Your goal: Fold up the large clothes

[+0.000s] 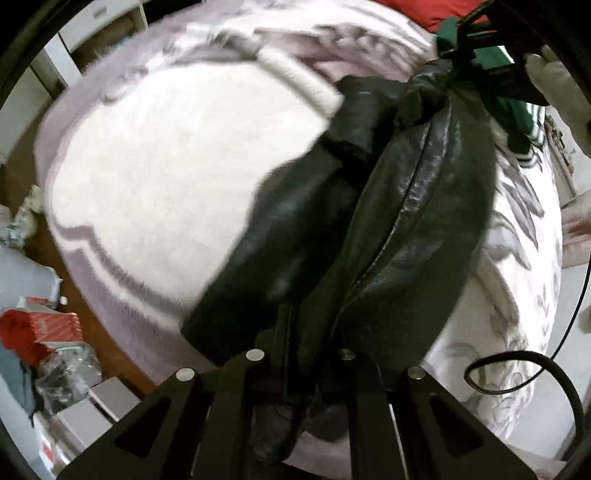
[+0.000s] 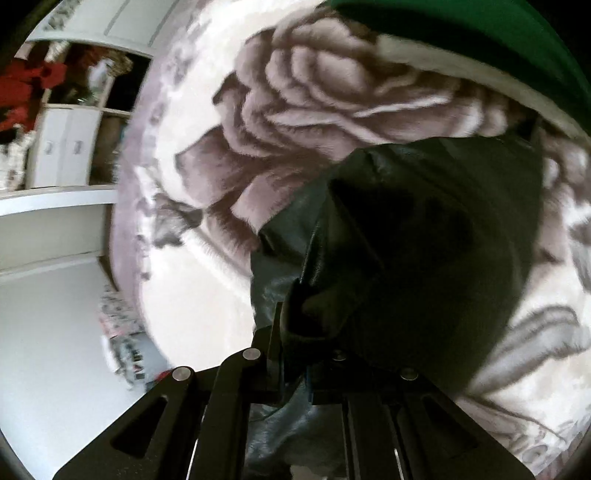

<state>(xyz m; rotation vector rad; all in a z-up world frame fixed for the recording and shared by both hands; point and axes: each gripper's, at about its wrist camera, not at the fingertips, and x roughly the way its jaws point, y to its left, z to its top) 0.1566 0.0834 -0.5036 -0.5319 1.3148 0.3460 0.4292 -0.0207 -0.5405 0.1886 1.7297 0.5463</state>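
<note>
Closest to each lens, black leather bunches between closed fingers: the left gripper is clamped on one end of the black leather jacket, and the right gripper pinches another part of it, so the garment hangs slack between them above the floral plush blanket. It looks glossy, creased and heavy, with a seam line running along it, a sleeve-like length drooping toward the bed, and no neat fold visible, so I'd judge the folding barely begun. Beyond lies a green garment, blurred.
</note>
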